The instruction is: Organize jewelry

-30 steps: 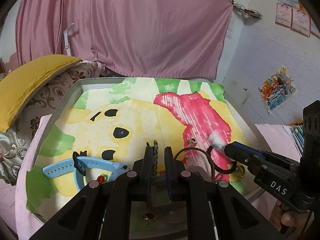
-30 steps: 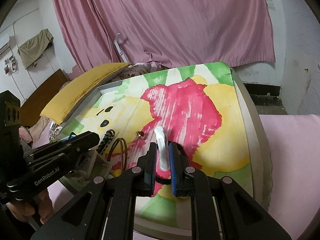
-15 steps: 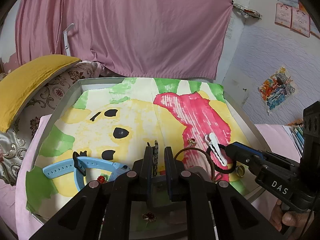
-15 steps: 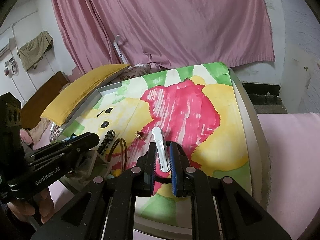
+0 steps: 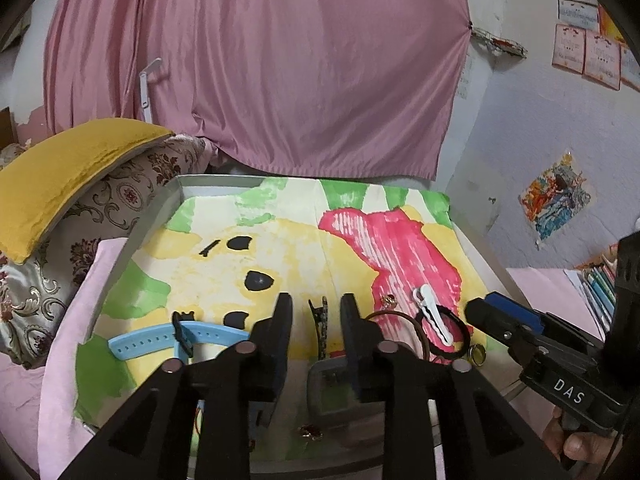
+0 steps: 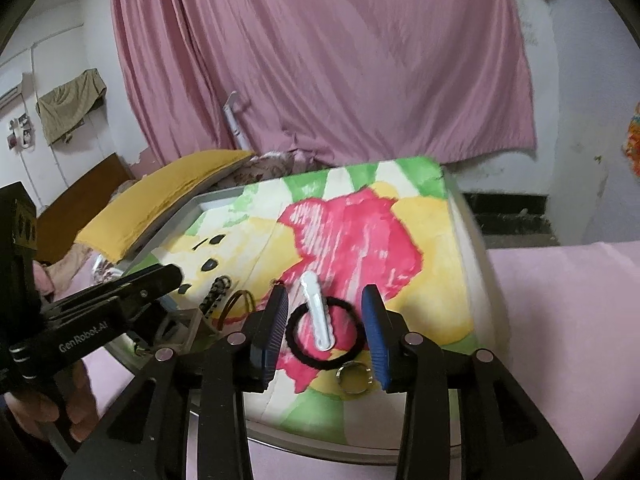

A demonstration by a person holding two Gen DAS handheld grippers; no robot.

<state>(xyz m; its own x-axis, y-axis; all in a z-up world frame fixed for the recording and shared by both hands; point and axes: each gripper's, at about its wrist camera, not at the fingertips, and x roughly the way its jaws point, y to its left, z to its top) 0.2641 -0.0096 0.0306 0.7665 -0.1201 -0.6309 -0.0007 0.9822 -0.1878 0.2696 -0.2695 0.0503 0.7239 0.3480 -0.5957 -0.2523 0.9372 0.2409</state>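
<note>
Between the opening right claw (image 6: 325, 322) — white hair clip (image 6: 317, 312) across black hair tie (image 6: 325, 334), unheld; left claw (image 5: 316, 322) opening, empty.

Bare painted cloth (image 6: 432, 288) beyond the white clip (image 6: 318, 316) (ring (image 6: 354, 376) nearer)

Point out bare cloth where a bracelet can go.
Free: the far half of the painted cloth, from the black eye marks to the tray's back rim. Crowded: the near edge, with blue strap, white clip, black hair tie and ring.
</note>
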